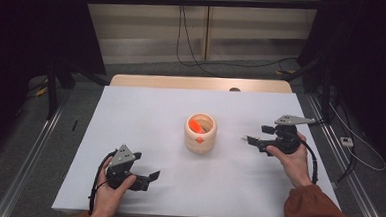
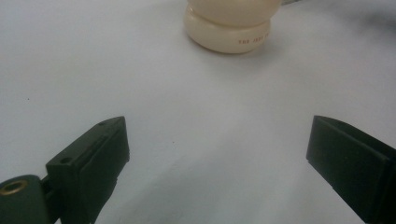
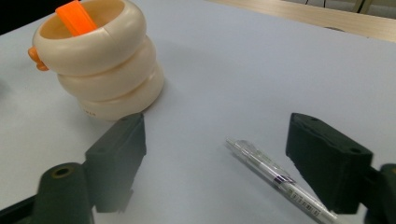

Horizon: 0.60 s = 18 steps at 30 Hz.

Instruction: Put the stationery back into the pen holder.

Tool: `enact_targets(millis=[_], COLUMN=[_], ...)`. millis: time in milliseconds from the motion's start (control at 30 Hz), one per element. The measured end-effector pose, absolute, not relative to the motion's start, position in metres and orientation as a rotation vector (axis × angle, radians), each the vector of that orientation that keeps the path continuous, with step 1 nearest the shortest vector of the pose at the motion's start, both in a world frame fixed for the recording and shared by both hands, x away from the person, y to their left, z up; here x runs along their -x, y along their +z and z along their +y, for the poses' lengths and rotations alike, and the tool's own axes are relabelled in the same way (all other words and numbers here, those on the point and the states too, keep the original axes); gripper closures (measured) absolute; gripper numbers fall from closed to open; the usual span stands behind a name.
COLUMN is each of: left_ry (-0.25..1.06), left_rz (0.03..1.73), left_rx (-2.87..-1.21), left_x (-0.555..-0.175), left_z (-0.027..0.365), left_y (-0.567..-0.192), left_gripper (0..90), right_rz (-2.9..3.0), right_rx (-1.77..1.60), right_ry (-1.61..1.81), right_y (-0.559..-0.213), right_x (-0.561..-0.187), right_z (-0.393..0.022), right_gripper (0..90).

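Right tool (image 3: 215, 154) wide, straddling a clear pen (image 3: 275, 177) flat on the white tabletop (image 3: 261, 65), pads not touching it. Just beyond, cream ringed holder (image 3: 100, 60) with orange piece (image 3: 77, 18) inside. Left tool (image 2: 217, 154) wide, bare.

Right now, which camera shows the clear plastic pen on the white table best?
The right gripper view: the clear plastic pen lies sharp between the open jaws. The high view shows a faint sliver; the left gripper view shows table.

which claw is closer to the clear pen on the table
Right. The right claw is open right at the clear pen, which lies between its jaws. The left claw sits far off, on the other side of the cream holder.
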<state>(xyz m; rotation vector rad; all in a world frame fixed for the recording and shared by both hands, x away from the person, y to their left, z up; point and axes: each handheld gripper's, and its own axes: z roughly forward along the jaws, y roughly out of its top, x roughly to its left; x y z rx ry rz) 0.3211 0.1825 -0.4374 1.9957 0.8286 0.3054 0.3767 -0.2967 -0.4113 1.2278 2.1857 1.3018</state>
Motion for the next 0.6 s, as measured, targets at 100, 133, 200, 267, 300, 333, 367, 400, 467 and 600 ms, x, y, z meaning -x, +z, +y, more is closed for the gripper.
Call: enact_targets(millis=[100,133,200,267,300,333,367,400,467,600], left_ry=[0.307,0.306,0.307,0.307,0.307,0.306,0.306,0.306,0.305,0.305], left_rz=[0.828,0.829,0.826,0.827,0.825,0.825,0.826,0.826,0.826,0.816], left_rx=[-1.993,-1.992,-1.993,-1.995,-1.993,-1.993,-1.992,-1.991,-1.991,-1.995], left_x=[-0.321,-0.321,-0.321,-0.321,-0.321,-0.321,-0.321,-0.321,-0.321,-0.32], left_z=[0.183,0.183,0.182,0.182,0.182,0.182,0.182,0.182,0.182,0.181], left_y=[-0.437,-0.437,-0.437,-0.437,-0.437,-0.437,-0.437,-0.437,-0.437,-0.436], left_gripper=[5.8,5.8,5.8,5.8,5.8,5.8,5.8,5.8,5.8,5.8], right_rz=[2.217,2.228,2.25,2.266,2.275,2.281,2.292,2.297,2.302,2.325], right_rx=[-1.222,-1.221,-1.215,-1.218,-1.218,-1.219,-1.216,-1.215,-1.212,-1.204], right_ry=[1.289,1.278,1.271,1.262,1.264,1.261,1.261,1.255,1.251,1.216], right_y=[-0.414,-0.415,-0.417,-0.42,-0.422,-0.424,-0.425,-0.427,-0.428,-0.431], right_x=[-0.377,-0.377,-0.378,-0.38,-0.381,-0.382,-0.383,-0.383,-0.385,-0.389], right_z=[-0.294,-0.293,-0.294,-0.295,-0.295,-0.296,-0.296,-0.296,-0.297,-0.296], right_gripper=[27.4,31.6,41.8,50.8,56.8,64.5,70.5,74.1,84.1,90.0])
